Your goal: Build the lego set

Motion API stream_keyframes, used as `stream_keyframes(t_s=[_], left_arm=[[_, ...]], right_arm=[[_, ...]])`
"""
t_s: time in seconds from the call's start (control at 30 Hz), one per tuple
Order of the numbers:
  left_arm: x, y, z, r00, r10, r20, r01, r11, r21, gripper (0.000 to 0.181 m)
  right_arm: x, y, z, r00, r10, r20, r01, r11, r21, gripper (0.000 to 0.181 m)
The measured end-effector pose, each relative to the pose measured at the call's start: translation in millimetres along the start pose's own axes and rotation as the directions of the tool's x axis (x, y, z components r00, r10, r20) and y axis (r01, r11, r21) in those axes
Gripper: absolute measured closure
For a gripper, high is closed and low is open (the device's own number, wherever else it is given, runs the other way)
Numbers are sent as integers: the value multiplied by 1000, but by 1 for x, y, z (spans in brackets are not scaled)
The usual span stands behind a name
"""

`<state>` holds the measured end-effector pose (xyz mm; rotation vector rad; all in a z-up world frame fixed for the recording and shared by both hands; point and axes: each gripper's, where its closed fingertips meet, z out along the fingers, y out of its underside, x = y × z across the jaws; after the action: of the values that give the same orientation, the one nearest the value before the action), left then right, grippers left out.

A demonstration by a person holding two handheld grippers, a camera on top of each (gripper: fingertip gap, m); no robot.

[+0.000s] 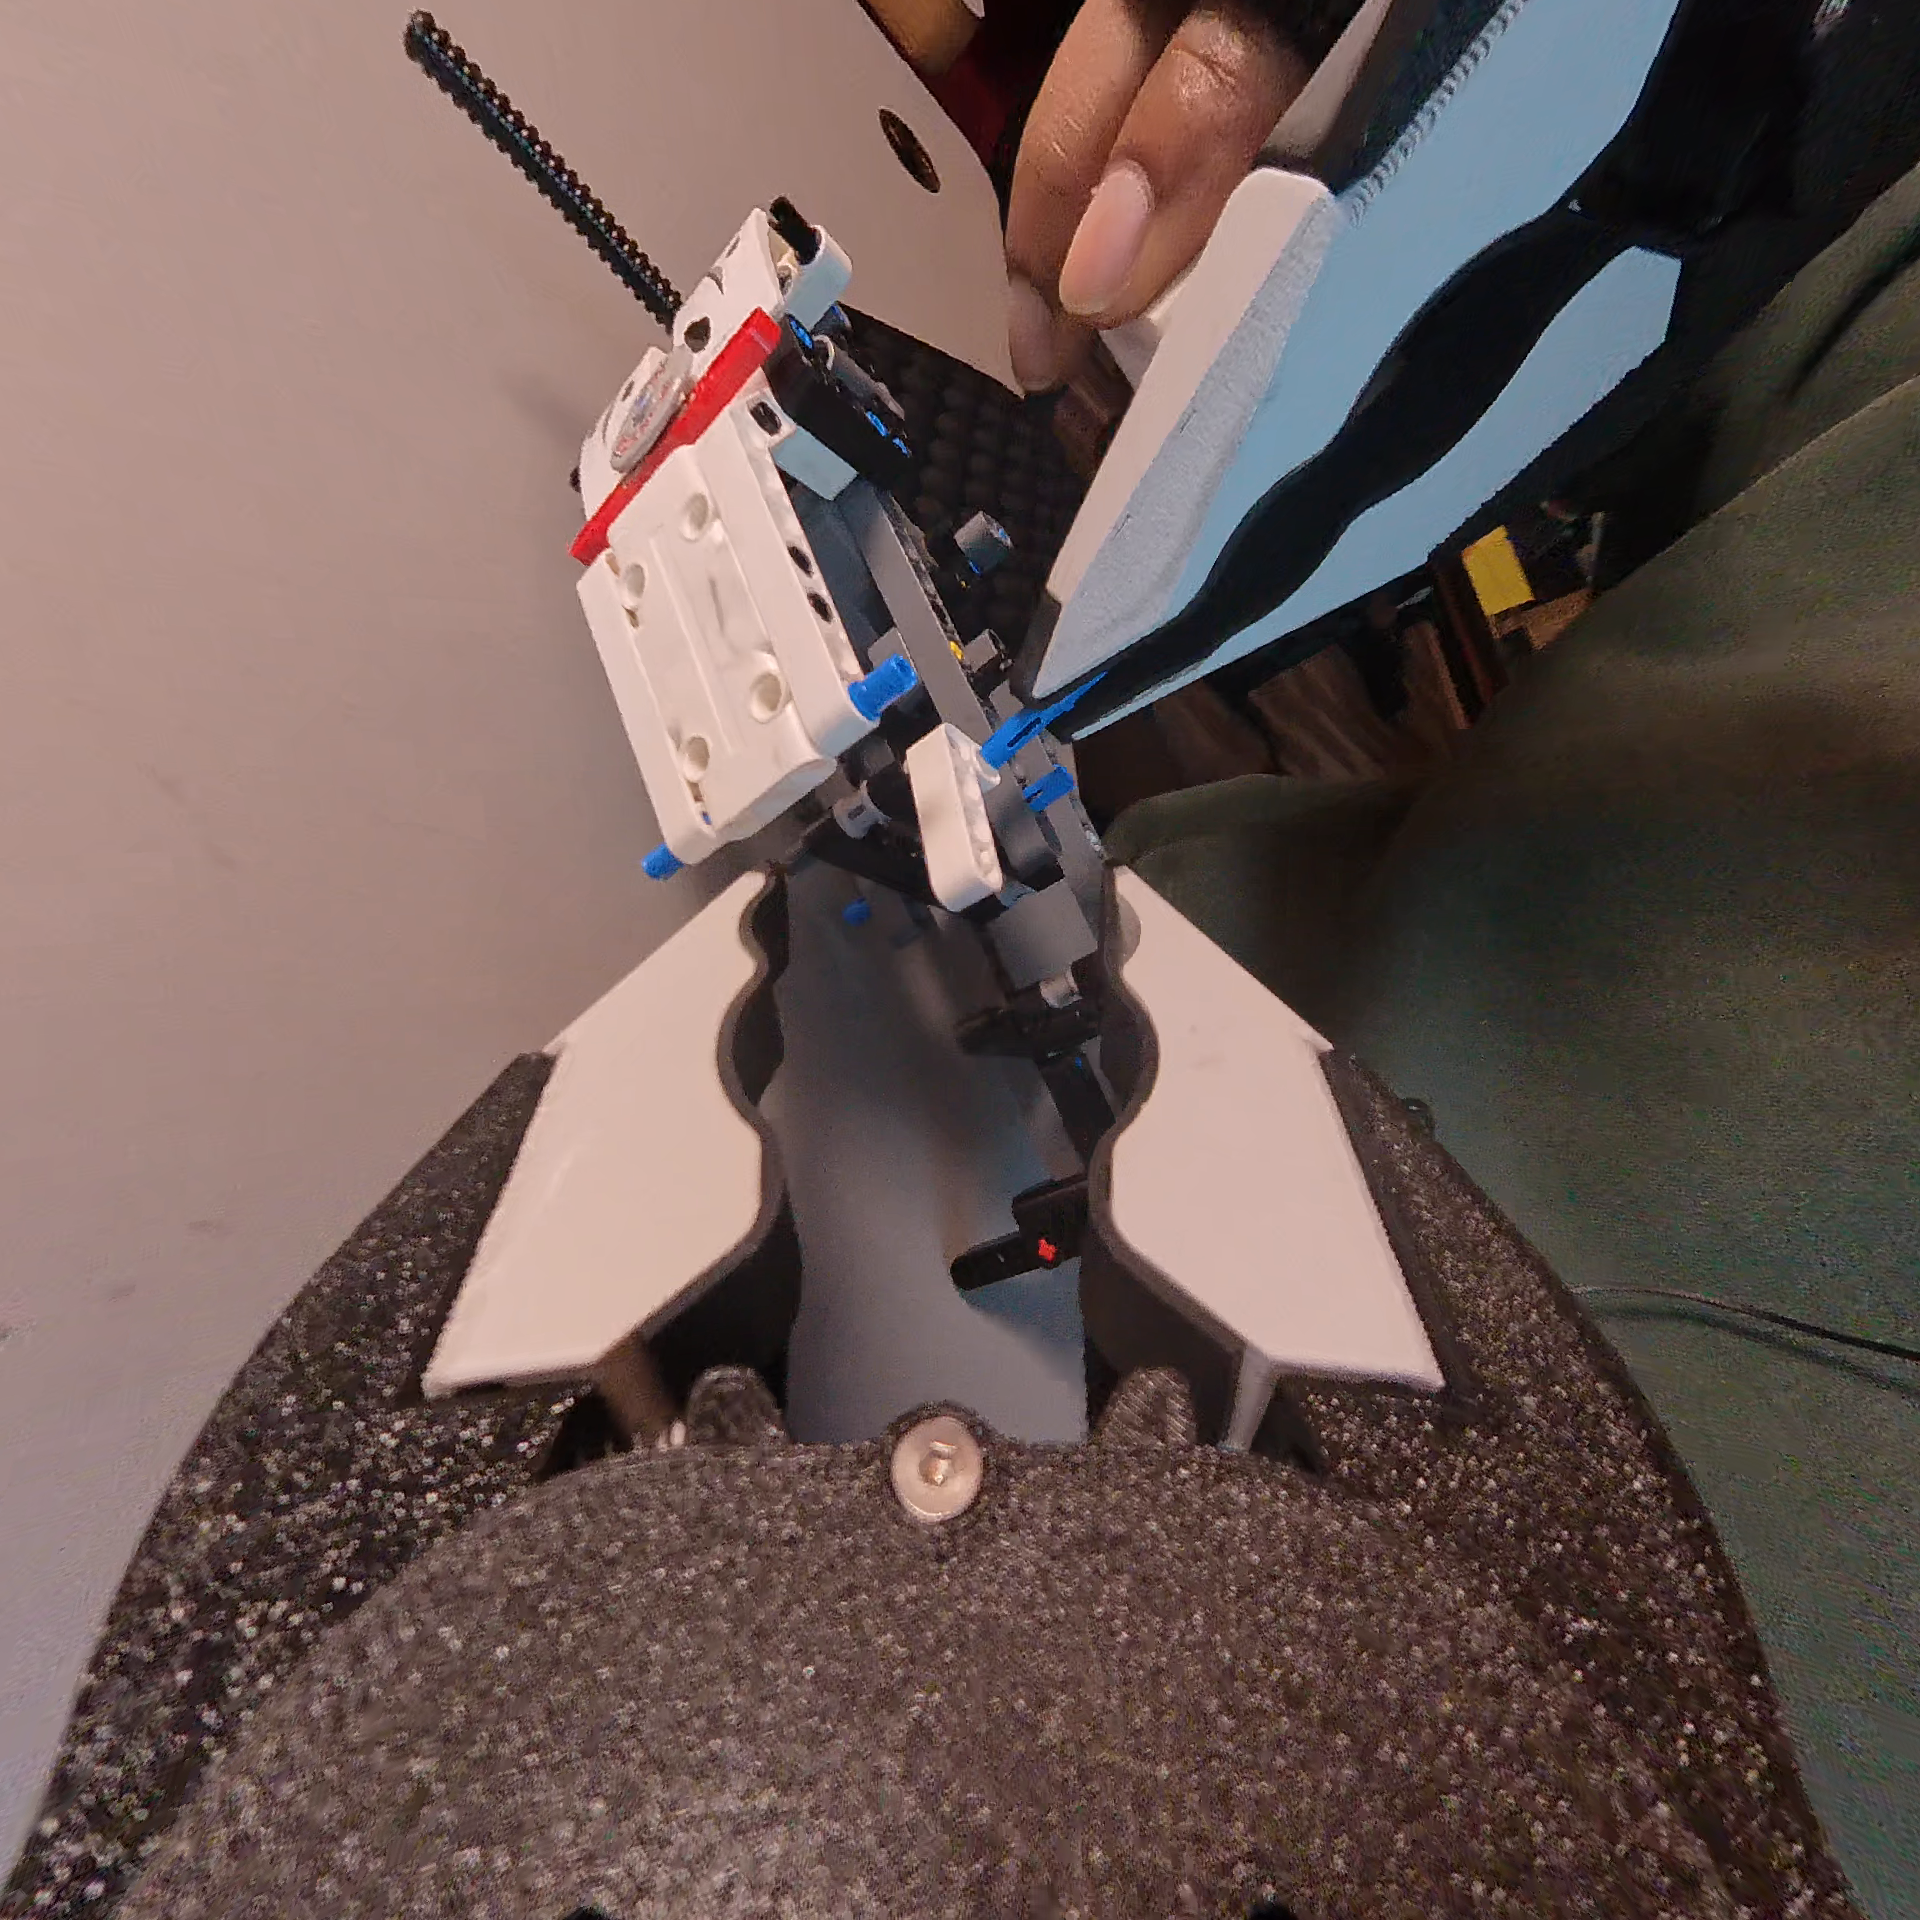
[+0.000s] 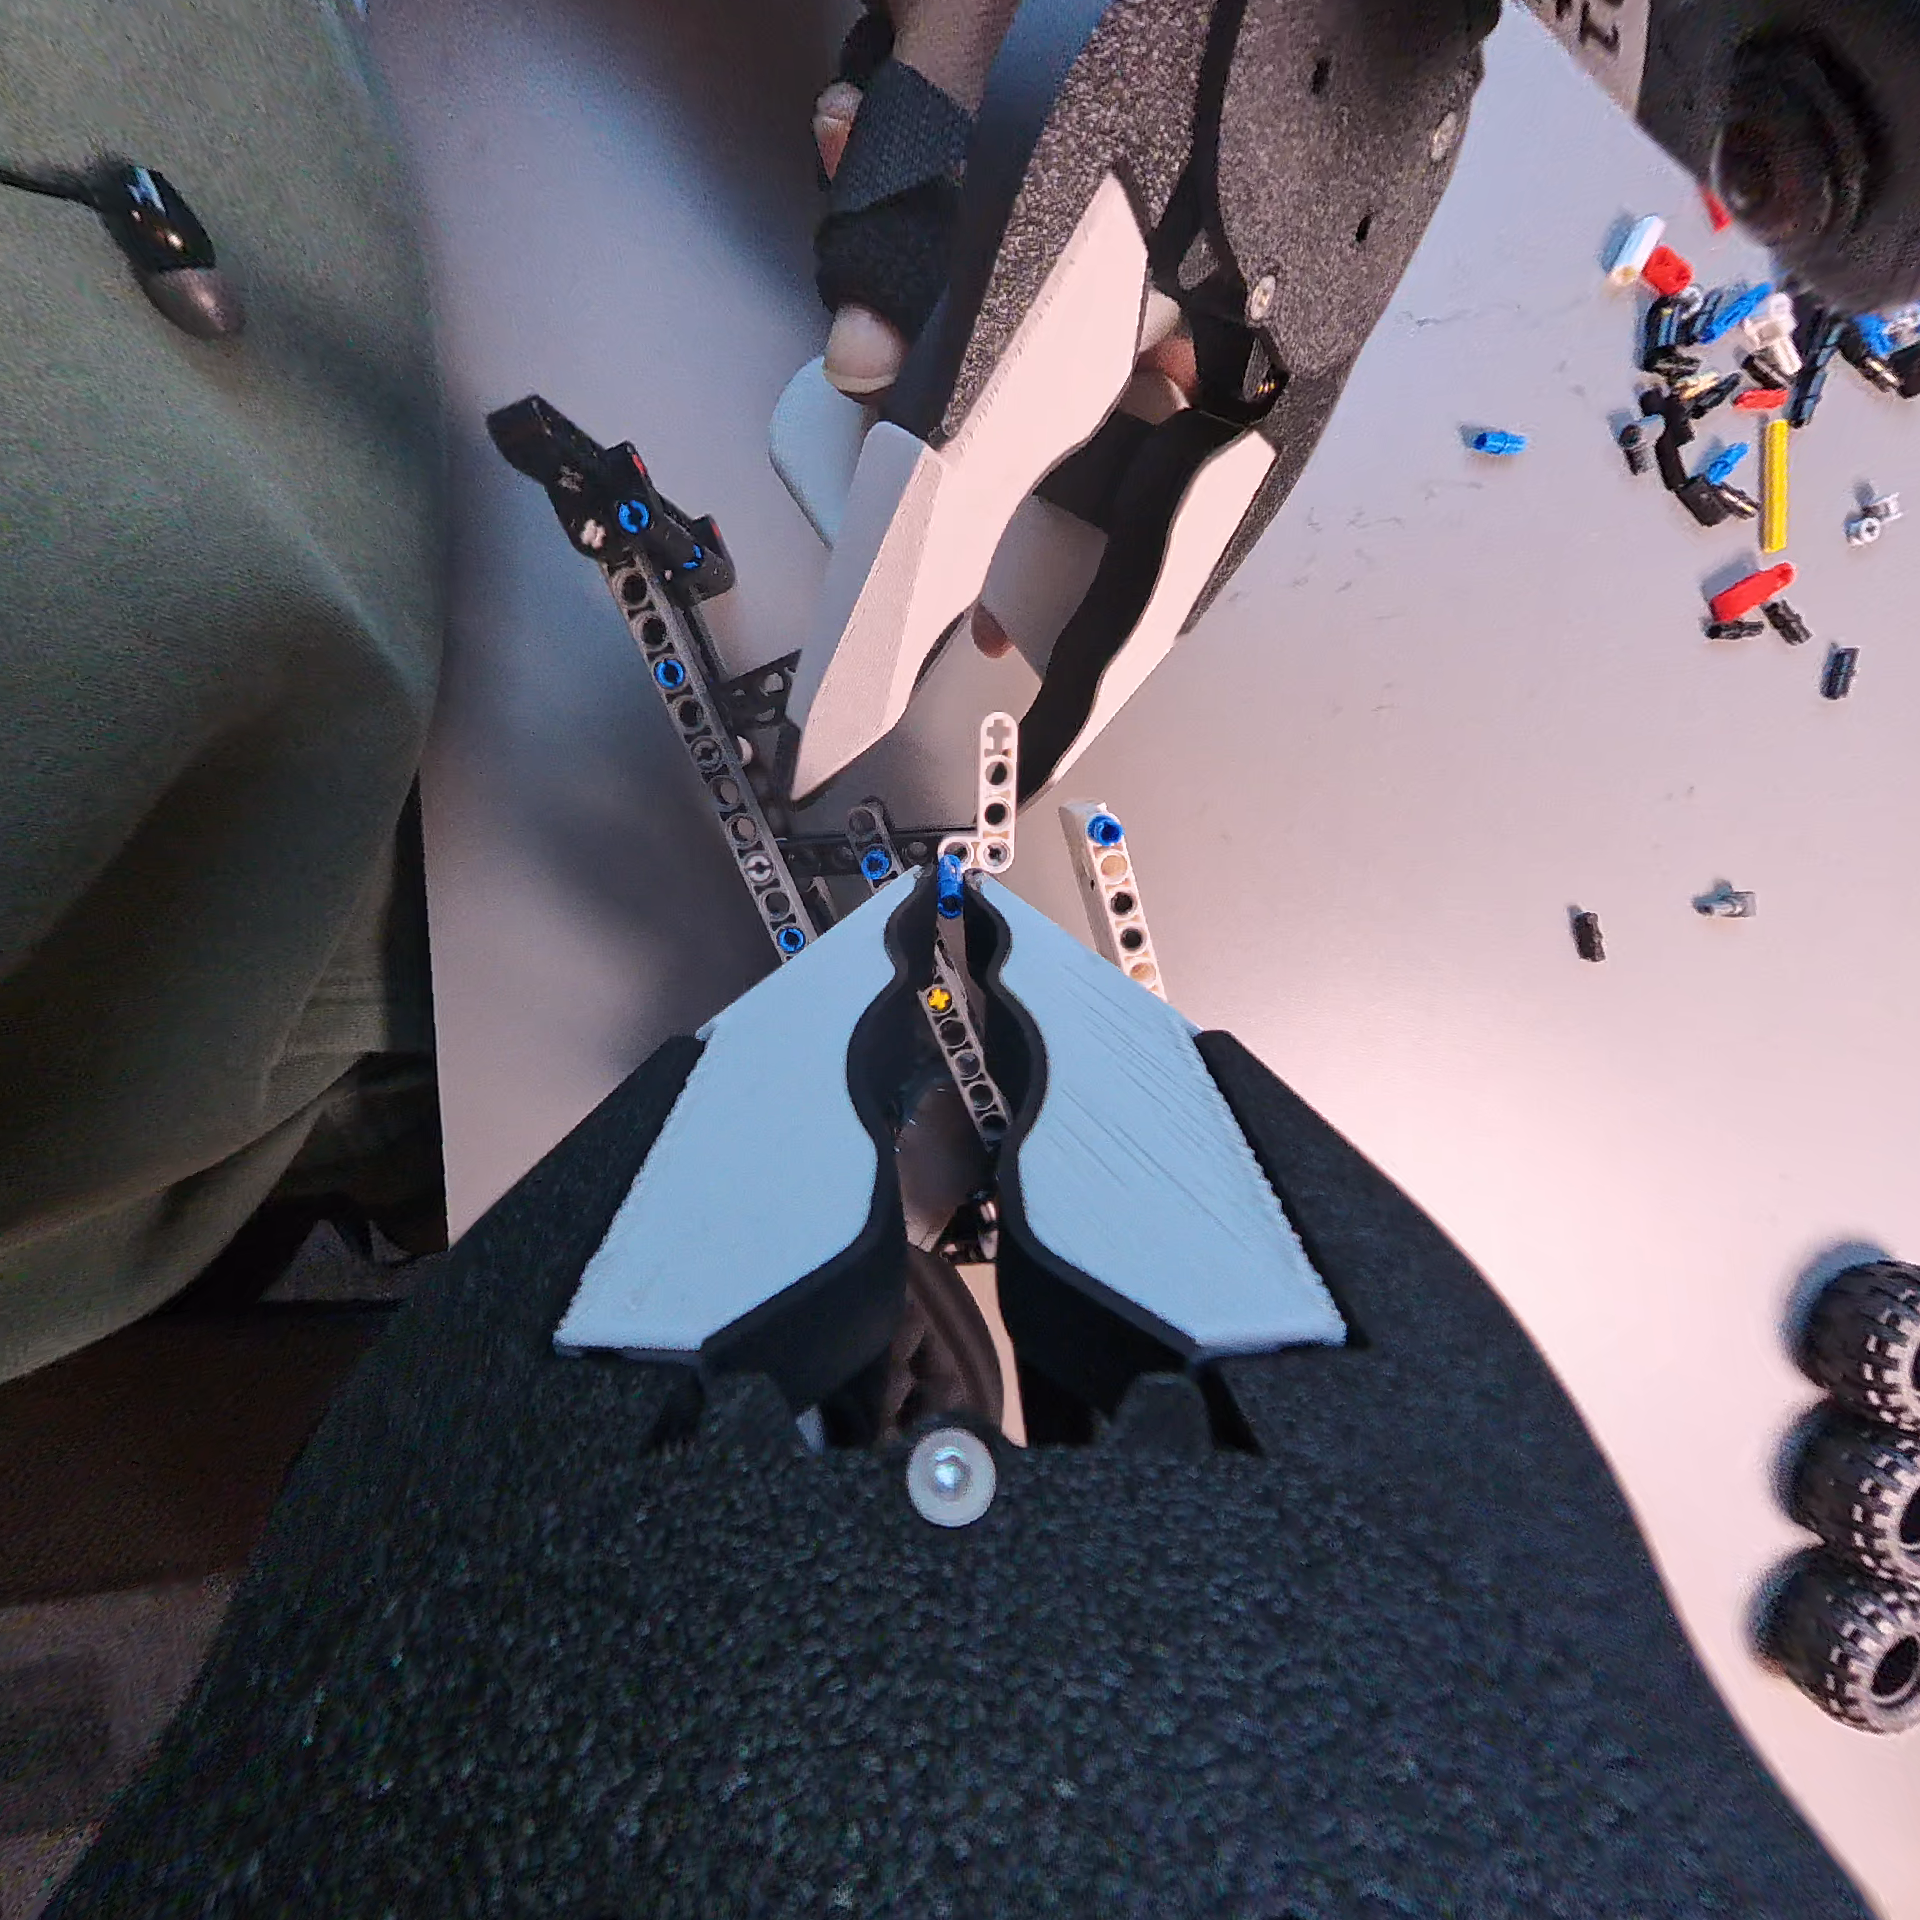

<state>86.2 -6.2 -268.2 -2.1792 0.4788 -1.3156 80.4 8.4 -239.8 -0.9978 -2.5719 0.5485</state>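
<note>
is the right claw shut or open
Shut: the right claw pinches a blue pin against the lego model.

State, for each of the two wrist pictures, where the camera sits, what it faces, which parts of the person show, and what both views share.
Left wrist view: sits behind the left gripper, facing the lego model it holds; fingers show on the right gripper.
Right wrist view: sits behind the right gripper, which pinches a blue pin, facing the model and table; a gloved hand shows.
Shared: the model, both grippers.

left hand-held gripper (image 1: 940,883) clamped, right hand-held gripper (image 2: 951,883) pinched closed
</note>
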Motion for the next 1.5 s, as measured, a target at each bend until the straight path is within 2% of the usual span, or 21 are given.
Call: stream_keyframes(t_s=[0.17, 0.33, 0.43, 0.77, 1.0, 1.37, 1.5], left_arm=[[3, -2, 4, 993, -100, -57, 102, 995, 23, 116], [-1, 1, 10, 993, -114, -21, 114, 993, 12, 116], [0, 0, 11, 991, -129, -32, 130, 991, 18, 122], [-3, 0, 13, 991, -134, -18, 135, 991, 22, 127], [-3, -1, 13, 991, -134, -5, 134, 991, 29, 128], [-4, -2, 14, 991, -129, 19, 128, 991, 41, 129], [-5, -2, 14, 991, -130, 34, 129, 991, 44, 129]], right_arm=[[1, -2, 1, 999, -35, 16, 36, 998, -46, 177], [2, -7, 1, 999, -29, 23, 30, 999, -39, 177], [3, -6, 2, 999, -33, 17, 33, 998, -45, 177], [0, -2, 1, 1000, -3, 13, 3, 1000, -28, 178], [1, -2, 2, 998, -61, -6, 60, 996, -73, 177], [2, -1, 3, 999, 49, -6, -49, 997, -57, 178], [2, 0, 3, 1000, 0, 8, 1, 991, -136, 178]])
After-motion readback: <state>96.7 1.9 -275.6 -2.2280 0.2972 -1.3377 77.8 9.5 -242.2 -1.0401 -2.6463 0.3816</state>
